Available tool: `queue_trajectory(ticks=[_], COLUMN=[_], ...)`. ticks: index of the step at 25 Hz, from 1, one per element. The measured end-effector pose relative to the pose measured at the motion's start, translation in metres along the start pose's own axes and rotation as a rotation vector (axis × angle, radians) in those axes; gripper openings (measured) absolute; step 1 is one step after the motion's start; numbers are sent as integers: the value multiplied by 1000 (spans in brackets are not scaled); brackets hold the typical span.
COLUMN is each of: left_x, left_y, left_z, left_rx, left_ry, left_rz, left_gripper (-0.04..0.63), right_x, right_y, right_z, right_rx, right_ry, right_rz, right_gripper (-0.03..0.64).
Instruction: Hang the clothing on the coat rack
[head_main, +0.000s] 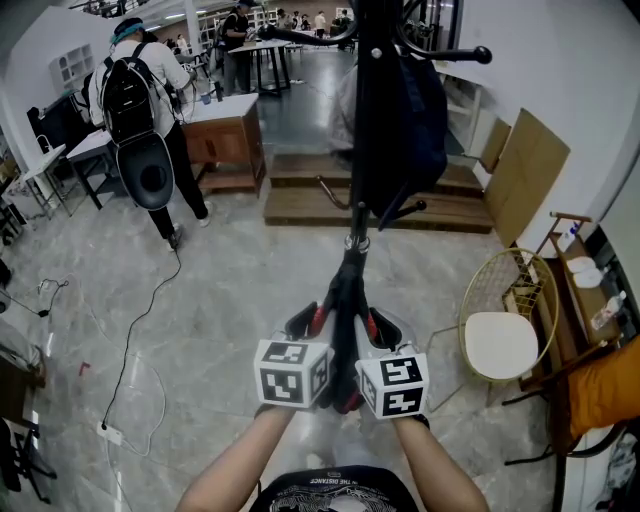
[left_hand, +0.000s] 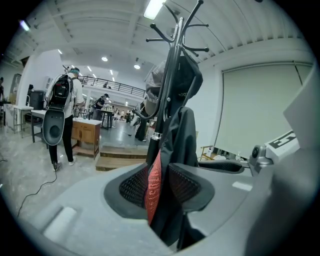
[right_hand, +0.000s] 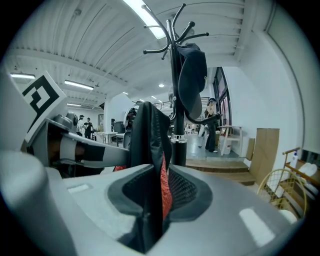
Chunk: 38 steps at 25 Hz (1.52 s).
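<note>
Risk: jacket (head_main: 405, 130) hangs on rack (head_main: 455, 55), left claw (left_hand: 159, 185) released about it, right claw (right_hand: 159, 192) clenched on it; pulling back could unhook it.

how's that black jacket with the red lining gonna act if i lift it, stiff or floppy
Probably floppy: the black jacket with red lining folds thin between the left tongs and drapes in soft creases. Likely light for its size, as the slim black metal coat rack carries such clothing. Its smooth shell may slip.
</note>
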<state>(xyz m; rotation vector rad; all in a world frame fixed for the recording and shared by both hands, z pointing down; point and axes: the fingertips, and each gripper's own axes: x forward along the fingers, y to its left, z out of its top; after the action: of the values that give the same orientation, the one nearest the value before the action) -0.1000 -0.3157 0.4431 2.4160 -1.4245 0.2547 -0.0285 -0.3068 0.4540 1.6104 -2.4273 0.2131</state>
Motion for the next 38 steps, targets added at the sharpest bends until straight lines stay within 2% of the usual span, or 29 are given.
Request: queue_trajectory(ticks=[5,19,35,38], left_x=[-10,-29,-65,-72], left_y=[-3,-38,-71,-82], left_z=[5,-9,-7,-8], left_rx=[-1,-2,-4,-2], left_ry=[-20,5,-29,-39], left_rz=[-17,-97,-16,-5], left_gripper=[104,104,98,80], right_x=[-6,-41,-88,-100], right_y=[5,16,28,27], right_z=[1,3,18,17], right_rx=[7,23,7,-1], right_ry=[-2,-9,-56,-58], right_rz=[-4,-7,103,118], right_gripper=[77,77,49,40])
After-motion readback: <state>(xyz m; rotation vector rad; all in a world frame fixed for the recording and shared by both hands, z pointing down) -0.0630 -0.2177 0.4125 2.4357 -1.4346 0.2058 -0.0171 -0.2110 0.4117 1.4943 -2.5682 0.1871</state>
